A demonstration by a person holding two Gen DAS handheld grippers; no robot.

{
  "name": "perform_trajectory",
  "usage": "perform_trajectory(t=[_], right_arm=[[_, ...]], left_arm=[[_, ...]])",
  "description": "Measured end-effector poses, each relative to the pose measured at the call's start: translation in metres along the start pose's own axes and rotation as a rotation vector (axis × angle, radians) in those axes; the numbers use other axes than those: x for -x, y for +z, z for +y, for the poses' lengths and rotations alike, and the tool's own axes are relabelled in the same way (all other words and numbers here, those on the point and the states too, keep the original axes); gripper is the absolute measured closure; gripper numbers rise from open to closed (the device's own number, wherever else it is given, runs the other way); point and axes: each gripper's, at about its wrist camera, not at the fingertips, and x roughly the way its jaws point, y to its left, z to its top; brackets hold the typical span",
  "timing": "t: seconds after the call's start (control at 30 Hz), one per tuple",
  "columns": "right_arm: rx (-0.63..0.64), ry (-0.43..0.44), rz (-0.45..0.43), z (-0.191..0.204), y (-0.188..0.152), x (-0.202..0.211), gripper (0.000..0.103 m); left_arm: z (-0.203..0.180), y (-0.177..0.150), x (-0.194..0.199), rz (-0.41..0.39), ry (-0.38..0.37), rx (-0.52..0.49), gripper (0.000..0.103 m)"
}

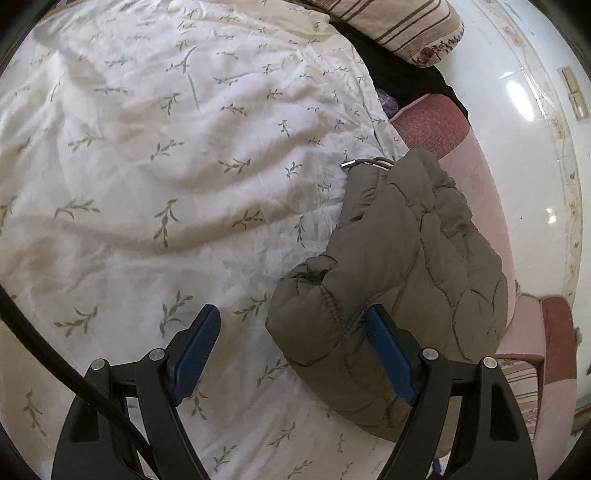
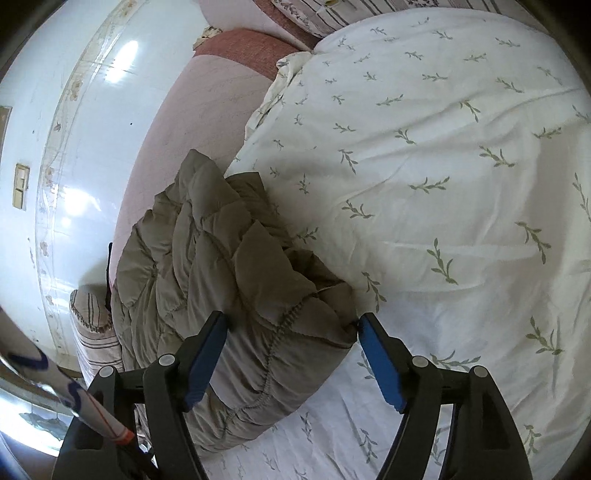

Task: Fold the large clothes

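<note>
A folded olive quilted jacket lies bunched at the right edge of the bed in the left wrist view. My left gripper stands open over its near corner; the right pad rests against the fabric and the left pad is over bare duvet. In the right wrist view the same jacket lies at the bed's left edge. My right gripper is open, its jaws straddling the jacket's near end without squeezing it.
A white duvet with green sprigs covers the bed. A pink and red sheet shows at the bed's side, with glossy white floor beyond. A striped pillow lies at the head and another down beside the bed.
</note>
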Motion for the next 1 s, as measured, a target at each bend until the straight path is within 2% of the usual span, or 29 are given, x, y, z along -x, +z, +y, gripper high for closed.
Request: perform_trajectory(t=[0.2, 0.37, 0.4, 0.47, 0.5, 0.53, 0.57, 0.63, 0.73, 0.83, 1.0], right_arm=[[-0.025, 0.028, 0.008, -0.003, -0.004, -0.006, 0.023], [-0.004, 0.020, -0.004, 0.002, -0.008, -0.018, 0.023], [0.003, 0.020, -0.010, 0.003, -0.008, -0.021, 0.025], [0.034, 0.017, -0.019, 0.007, -0.009, -0.024, 0.045], [0.063, 0.003, -0.026, 0.012, -0.009, -0.023, 0.049], [0.100, -0.018, -0.038, 0.019, -0.010, -0.022, 0.057], [0.155, -0.048, -0.051, 0.028, -0.011, -0.021, 0.060], [0.307, -0.157, -0.093, 0.053, -0.020, -0.019, 0.063], [0.496, -0.306, -0.160, 0.083, -0.039, -0.021, 0.064], [0.566, -0.366, -0.188, 0.093, -0.047, -0.022, 0.064], [0.622, -0.410, -0.202, 0.097, -0.051, -0.023, 0.064]], left_arm=[[-0.006, -0.009, -0.011, 0.007, -0.056, 0.012, 0.022], [-0.028, -0.012, -0.021, -0.042, -0.025, -0.098, 0.022], [-0.032, -0.013, -0.021, -0.054, -0.011, -0.122, 0.022], [-0.042, -0.014, -0.020, -0.092, 0.035, -0.195, 0.025], [-0.048, -0.015, -0.020, -0.112, 0.066, -0.246, 0.029], [-0.059, -0.018, -0.019, -0.138, 0.115, -0.326, 0.038], [-0.066, -0.021, -0.018, -0.160, 0.150, -0.376, 0.045], [-0.089, -0.037, -0.017, -0.241, 0.278, -0.531, 0.051], [-0.102, -0.053, -0.020, -0.306, 0.389, -0.642, 0.052], [-0.101, -0.053, -0.019, -0.315, 0.398, -0.654, 0.052], [-0.101, -0.052, -0.018, -0.321, 0.405, -0.658, 0.052]])
